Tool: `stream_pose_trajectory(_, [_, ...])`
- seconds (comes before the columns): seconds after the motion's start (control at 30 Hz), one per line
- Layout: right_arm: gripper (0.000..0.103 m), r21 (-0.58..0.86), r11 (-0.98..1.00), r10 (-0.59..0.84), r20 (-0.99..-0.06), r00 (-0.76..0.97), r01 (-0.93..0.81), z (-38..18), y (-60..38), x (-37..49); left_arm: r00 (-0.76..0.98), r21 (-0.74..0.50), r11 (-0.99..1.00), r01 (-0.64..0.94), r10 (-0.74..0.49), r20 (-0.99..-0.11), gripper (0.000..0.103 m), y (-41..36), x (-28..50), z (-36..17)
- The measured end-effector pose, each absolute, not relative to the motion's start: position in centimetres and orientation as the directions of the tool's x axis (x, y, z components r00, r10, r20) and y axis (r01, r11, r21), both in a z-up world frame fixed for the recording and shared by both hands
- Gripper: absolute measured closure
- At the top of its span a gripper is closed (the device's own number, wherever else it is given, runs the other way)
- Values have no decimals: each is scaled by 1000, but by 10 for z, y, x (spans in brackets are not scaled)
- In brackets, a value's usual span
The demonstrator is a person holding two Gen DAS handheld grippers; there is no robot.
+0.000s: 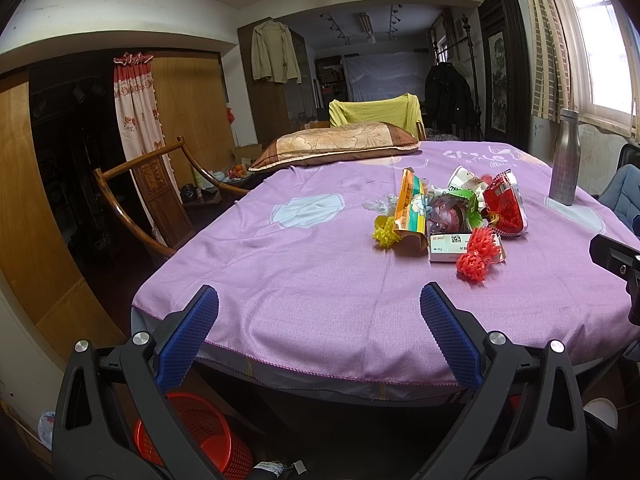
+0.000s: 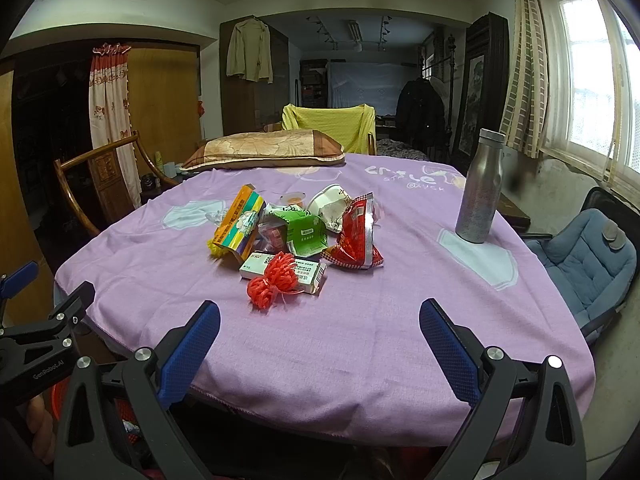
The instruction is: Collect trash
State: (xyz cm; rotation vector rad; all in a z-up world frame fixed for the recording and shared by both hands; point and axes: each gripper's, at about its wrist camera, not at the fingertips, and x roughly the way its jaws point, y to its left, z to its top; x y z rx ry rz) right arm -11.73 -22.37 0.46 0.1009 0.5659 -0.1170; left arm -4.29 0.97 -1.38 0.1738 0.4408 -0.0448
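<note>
- A heap of trash is seen gathered near the middle of a table covered by a purple cloth (image 2: 360, 340).
- At the front of the heap, a red foam net (image 2: 274, 280) is laid partly on a white medicine box (image 2: 282, 270); a yellow foam net (image 1: 386, 232) is tucked at the left edge, beside an orange and yellow carton (image 2: 238, 224) that is propped at a tilt.
- A green packet (image 2: 306, 232), a red snack bag (image 2: 356, 236) and a crumpled white paper bowl (image 2: 332, 204) are piled behind; the bowl is tipped on its side and its inside cannot be made out.
- A small clear cup (image 2: 294, 199) with something orange in it is partly hidden at the back of the heap.
- A metal bottle (image 2: 480, 186) is stood upright, capped, well apart from the heap on the right side of the table.
- A red mesh basket (image 1: 208, 444) is seen on the floor under the near left edge of the table; its contents cannot be told.
- A pillow (image 1: 336, 146) is laid at the far edge of the table.
- The left gripper (image 1: 319, 312) is held spread wide with nothing between its blue pads, short of the table edge.
- The right gripper (image 2: 320, 320) is likewise spread wide and empty, over the near cloth, apart from the heap.
</note>
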Motion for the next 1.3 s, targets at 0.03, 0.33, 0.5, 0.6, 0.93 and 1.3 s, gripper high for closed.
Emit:
stream_pose_trajectory(0.03, [5, 66, 988, -80, -540, 838, 137, 4, -223, -117, 903, 157, 984, 81, -6, -429, 6, 10, -43, -14])
stream_pose_trajectory(0.33, [5, 73, 989, -71, -548, 834, 132, 2, -222, -115, 900, 161, 984, 82, -4, -436, 6, 10, -44, -20])
stream_pose_trajectory(0.5, [5, 83, 988, -58, -570, 820, 127, -6, -229, -107, 889, 164, 983, 84, 0, -457, 6, 10, -37, -28])
stream_pose_trajectory(0.6, [5, 87, 988, -51, -593, 804, 127, -14, -233, -97, 876, 168, 982, 86, 6, -482, 6, 9, -27, -33])
stream_pose_trajectory(0.93, [5, 98, 980, -64, -672, 737, 175, -49, -265, -38, 810, 162, 980, 118, 0, -587, 6, -1, 23, -58])
stream_pose_trajectory(1.3, [5, 101, 939, -173, -685, 708, 328, -70, -333, 5, 716, 124, 941, 316, -151, -682, 6, -67, 85, -70])
